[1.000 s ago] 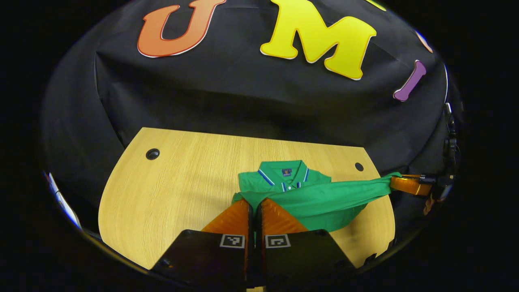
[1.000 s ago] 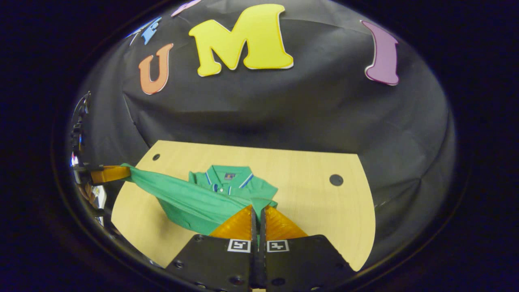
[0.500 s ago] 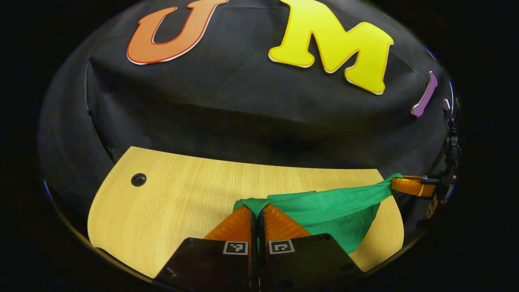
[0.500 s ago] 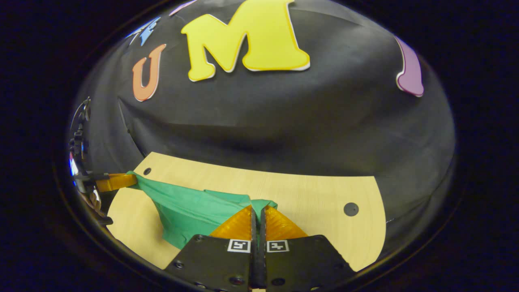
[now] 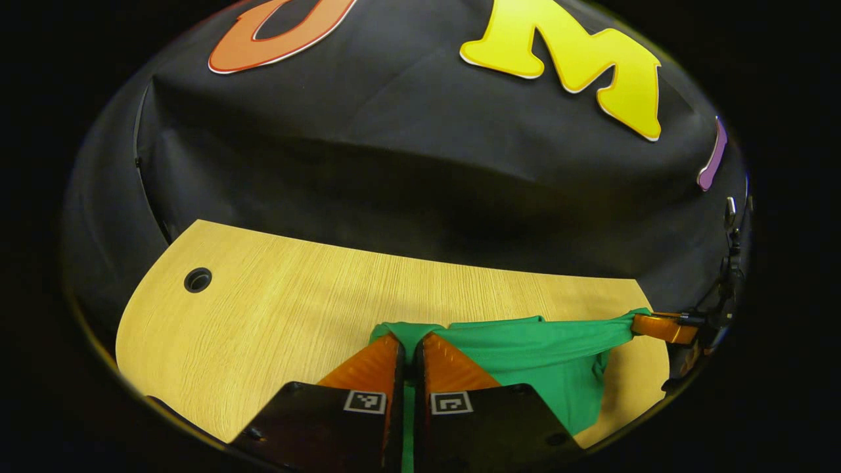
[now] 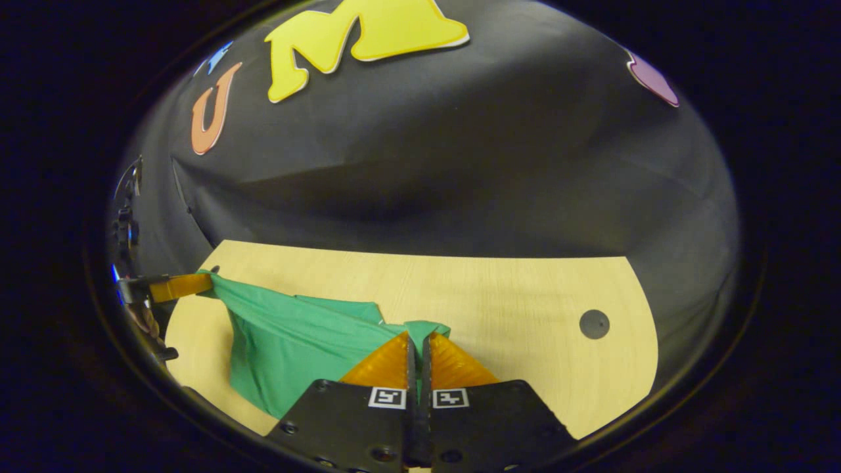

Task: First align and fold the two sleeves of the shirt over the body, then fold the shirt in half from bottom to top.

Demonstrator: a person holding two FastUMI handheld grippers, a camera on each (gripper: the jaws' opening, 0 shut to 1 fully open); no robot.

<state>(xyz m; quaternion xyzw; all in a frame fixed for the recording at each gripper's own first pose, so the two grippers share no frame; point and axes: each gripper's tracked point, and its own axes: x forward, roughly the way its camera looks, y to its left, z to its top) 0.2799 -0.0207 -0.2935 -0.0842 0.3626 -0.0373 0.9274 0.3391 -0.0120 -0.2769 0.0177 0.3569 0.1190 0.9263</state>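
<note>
The shirt [image 5: 525,345] is pinched in the closed left gripper [image 5: 409,341] and right gripper [image 6: 418,341] above the table [image 6: 512,309] (collar hidden under the raised fold).

recording booth: black cloth wall [image 5: 394,131], wooden table [image 5: 276,309].

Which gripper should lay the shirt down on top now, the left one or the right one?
Probably both together. The left gripper and the right gripper are each shut on one bottom corner of the green shirt, stretched between them above the table. Neither looks better placed.
</note>
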